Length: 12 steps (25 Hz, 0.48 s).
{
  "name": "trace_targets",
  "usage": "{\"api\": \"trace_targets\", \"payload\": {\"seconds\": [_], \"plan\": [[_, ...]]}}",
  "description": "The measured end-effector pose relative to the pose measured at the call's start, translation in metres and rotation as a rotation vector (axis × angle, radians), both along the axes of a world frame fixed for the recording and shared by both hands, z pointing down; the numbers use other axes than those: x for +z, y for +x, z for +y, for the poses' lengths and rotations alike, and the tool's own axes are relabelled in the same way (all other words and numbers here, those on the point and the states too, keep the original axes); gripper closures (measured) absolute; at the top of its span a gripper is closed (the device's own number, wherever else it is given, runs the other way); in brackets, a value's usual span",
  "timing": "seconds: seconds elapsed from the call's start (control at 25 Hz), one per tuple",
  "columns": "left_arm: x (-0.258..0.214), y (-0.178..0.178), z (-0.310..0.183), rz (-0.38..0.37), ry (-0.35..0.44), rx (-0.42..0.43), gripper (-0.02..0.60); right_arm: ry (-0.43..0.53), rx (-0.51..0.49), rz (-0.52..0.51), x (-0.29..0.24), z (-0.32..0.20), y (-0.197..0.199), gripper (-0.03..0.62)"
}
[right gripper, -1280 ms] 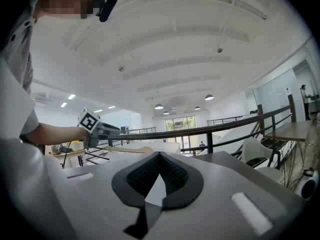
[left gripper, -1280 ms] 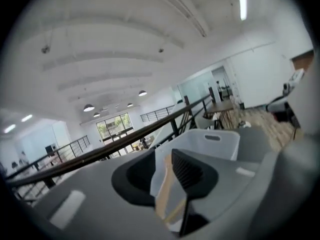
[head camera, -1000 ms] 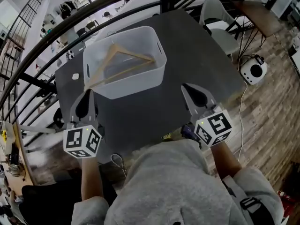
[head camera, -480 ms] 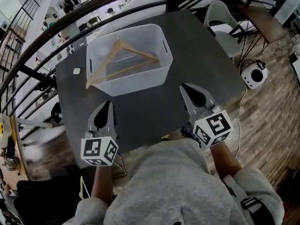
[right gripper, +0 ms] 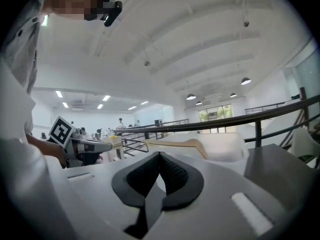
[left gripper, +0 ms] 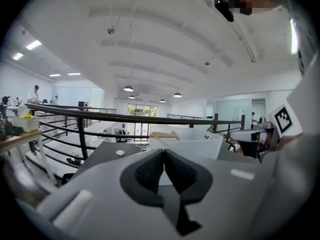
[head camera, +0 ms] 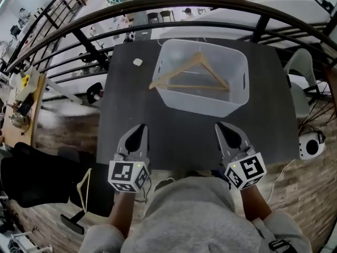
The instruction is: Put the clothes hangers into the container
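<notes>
Over the last second the left tool (head camera: 138, 129) has swung in from the counter's (head camera: 174, 141) 9 o'clock edge to its 6 o'clock edge, level with the right tool (head camera: 222, 128). Both have their jaws pressed together on nothing. One wooden hanger (head camera: 208, 67) lies propped in the white container (head camera: 234, 101) at 12 o'clock, so that one looks done. Only the head view shows a second hanger (head camera: 84, 186) off the counter at 7 o'clock. The gripper views show just the container ahead.

Dark table (head camera: 158, 133) w/ white container (head camera: 205, 103) at far side, small white obj (head camera: 138, 62) nr far-left corner
</notes>
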<state>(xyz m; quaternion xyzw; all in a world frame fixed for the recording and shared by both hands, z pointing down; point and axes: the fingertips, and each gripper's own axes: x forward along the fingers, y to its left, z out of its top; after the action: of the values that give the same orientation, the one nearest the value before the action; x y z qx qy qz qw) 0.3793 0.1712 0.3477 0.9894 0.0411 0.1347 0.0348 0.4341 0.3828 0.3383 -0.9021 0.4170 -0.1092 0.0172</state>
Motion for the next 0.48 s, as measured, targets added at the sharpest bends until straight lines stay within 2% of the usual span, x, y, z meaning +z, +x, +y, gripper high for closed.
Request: {"api": "trace_targets", "payload": {"seconds": [0.12, 0.24, 0.48], "plan": [[0.002, -0.03, -0.03, -0.009, 0.0, -0.115, 0.569, 0.016, -0.143, -0.022, 0.006, -0.048, -0.011, 0.595], [-0.001, -0.072, -0.061, -0.009, 0.009, -0.271, 0.569, 0.027, -0.316, -0.037, 0.007, -0.1, -0.027, 0.595], [-0.009, -0.192, -0.117, -0.024, 0.049, -0.632, 0.568, 0.059, -0.67, -0.085, 0.005, -0.205, -0.09, 0.595]]}}
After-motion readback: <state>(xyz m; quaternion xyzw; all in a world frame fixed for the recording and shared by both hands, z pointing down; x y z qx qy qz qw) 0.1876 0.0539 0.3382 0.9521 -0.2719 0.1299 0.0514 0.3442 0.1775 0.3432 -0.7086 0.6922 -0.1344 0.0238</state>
